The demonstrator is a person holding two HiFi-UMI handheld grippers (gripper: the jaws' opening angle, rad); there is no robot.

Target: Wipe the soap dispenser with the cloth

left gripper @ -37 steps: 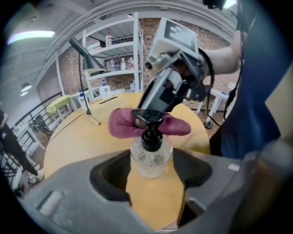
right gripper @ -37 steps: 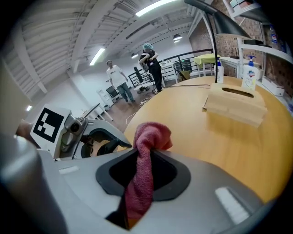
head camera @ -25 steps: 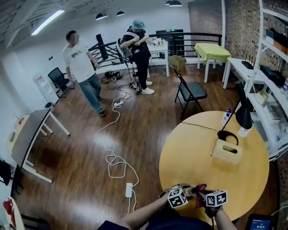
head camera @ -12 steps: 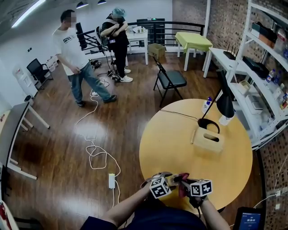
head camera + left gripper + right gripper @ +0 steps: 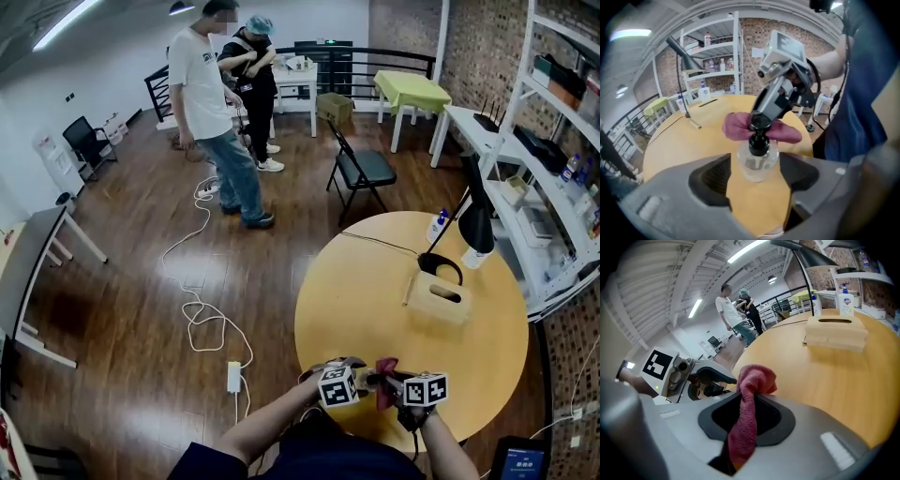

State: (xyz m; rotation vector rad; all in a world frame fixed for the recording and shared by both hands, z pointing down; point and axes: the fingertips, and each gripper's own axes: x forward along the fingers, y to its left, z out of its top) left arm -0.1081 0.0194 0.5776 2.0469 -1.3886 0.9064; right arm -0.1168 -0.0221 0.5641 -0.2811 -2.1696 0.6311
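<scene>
Jaws of left gripper (image 5: 754, 165), just opening, flank upright soap dispenser (image 5: 758, 157).

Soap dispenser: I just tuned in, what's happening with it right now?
The right gripper, shut on the red cloth, holds it against the pump of the clear soap dispenser over the round table. The dispenser sits between the jaws of the left gripper, which have just been opening; the pads don't seem to press it.
</scene>
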